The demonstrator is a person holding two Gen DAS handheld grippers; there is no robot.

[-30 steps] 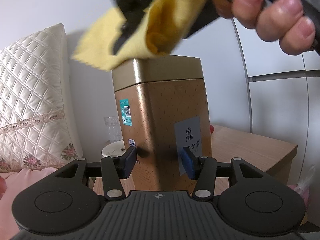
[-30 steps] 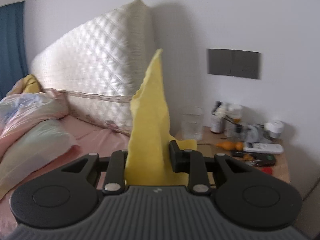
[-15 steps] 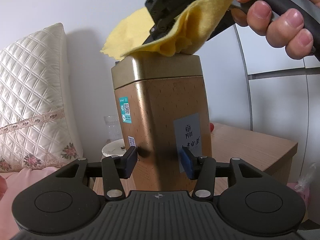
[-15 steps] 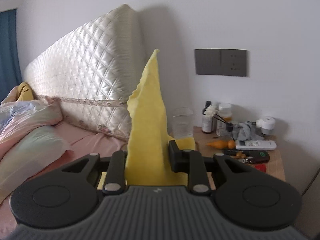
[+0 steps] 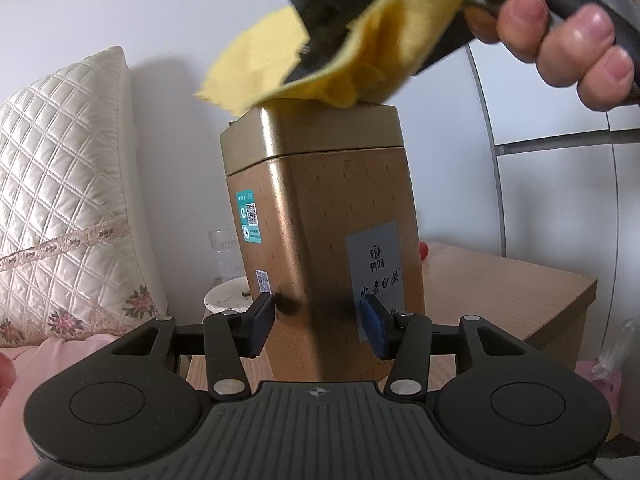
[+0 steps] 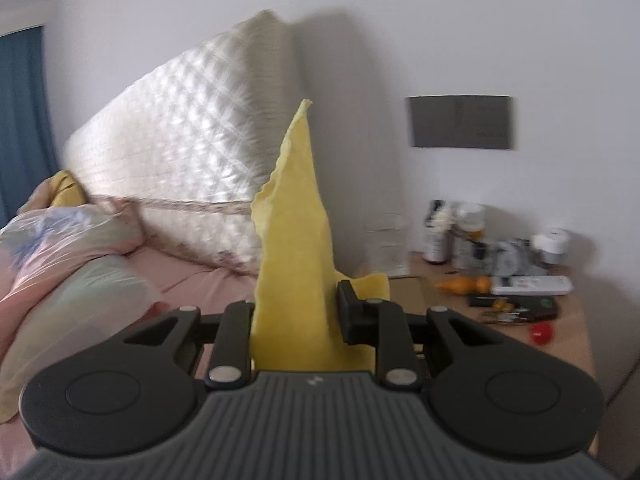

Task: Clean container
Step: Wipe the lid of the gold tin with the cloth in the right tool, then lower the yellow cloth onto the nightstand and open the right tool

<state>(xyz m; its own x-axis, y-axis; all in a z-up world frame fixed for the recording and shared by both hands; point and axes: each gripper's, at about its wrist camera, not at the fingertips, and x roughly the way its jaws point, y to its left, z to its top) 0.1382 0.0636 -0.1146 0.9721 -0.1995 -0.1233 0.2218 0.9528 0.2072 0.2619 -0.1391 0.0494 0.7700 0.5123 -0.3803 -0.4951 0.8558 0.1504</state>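
A tall gold tin container (image 5: 324,240) with a lid and paper labels stands upright in the left wrist view. My left gripper (image 5: 316,326) is shut on its lower body, one blue pad on each side. Above it a hand (image 5: 560,36) holds my right gripper (image 5: 320,56), which is shut on a yellow cloth (image 5: 360,64) that lies on the tin's lid. In the right wrist view the yellow cloth (image 6: 296,264) stands up between the two fingers of my right gripper (image 6: 296,312); the tin's lid is hidden behind it.
A wooden nightstand (image 5: 500,288) carries a white dish (image 5: 226,298) and a clear glass (image 5: 224,252). In the right wrist view the nightstand (image 6: 568,332) holds bottles, a remote control (image 6: 532,285) and a red object (image 6: 542,334). A quilted headboard (image 6: 180,184) and bedding are on the left.
The yellow cloth, in my right gripper, came down from the tin's upper left corner and slid right across the lid. The left gripper and tin stayed put.
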